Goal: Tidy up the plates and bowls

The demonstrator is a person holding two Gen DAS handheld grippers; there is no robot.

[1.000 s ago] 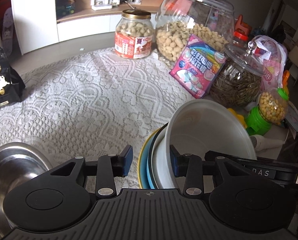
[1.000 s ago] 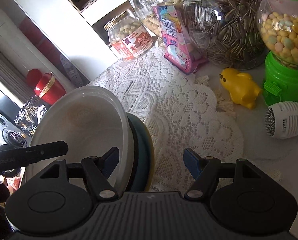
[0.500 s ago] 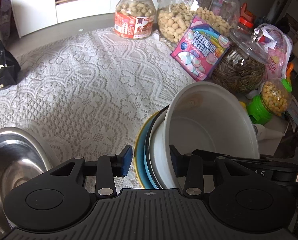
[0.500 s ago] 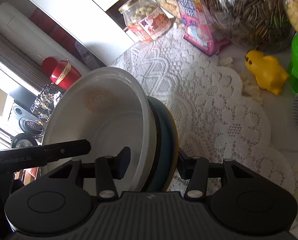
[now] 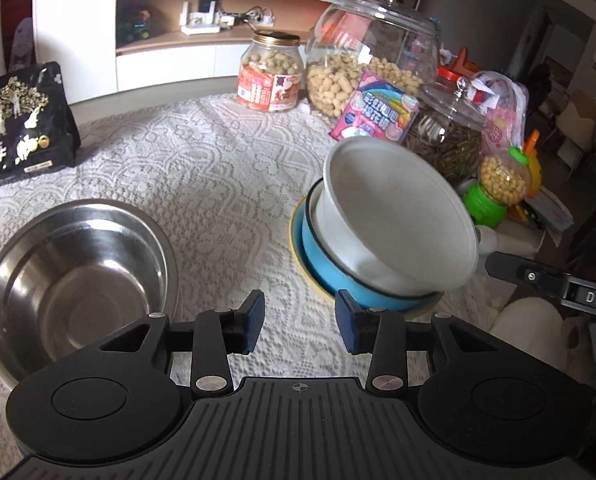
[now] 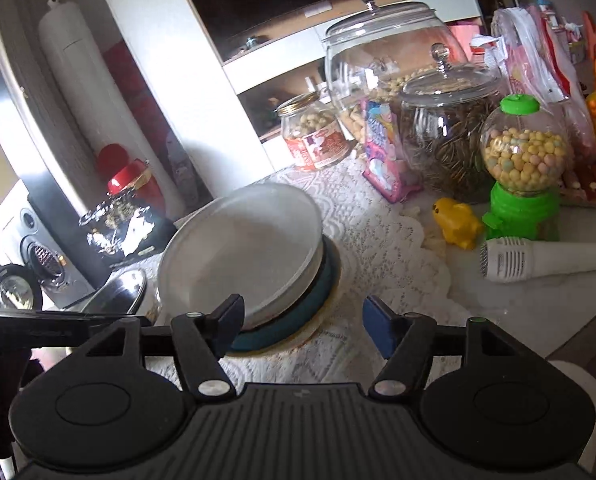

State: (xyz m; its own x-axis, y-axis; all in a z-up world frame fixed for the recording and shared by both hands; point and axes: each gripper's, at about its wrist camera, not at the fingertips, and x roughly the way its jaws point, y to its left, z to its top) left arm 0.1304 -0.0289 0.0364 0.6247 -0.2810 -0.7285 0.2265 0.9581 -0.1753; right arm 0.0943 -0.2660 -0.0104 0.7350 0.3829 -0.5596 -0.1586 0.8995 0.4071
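Note:
A white bowl sits tilted in a blue bowl on a yellow plate on the lace cloth. The stack also shows in the right wrist view, with the white bowl on top. A steel bowl stands to the left. My left gripper is open and empty, just in front of the stack. My right gripper is open and empty, close before the stack.
Glass jars of peanuts and seeds, a small nut jar, a candy packet and a green candy dispenser stand behind. A black snack bag is far left. A white microphone lies right.
Both grippers have let go of the stack and drawn back from it. The stack now rests on the cloth, and the steel bowl is in fuller view.

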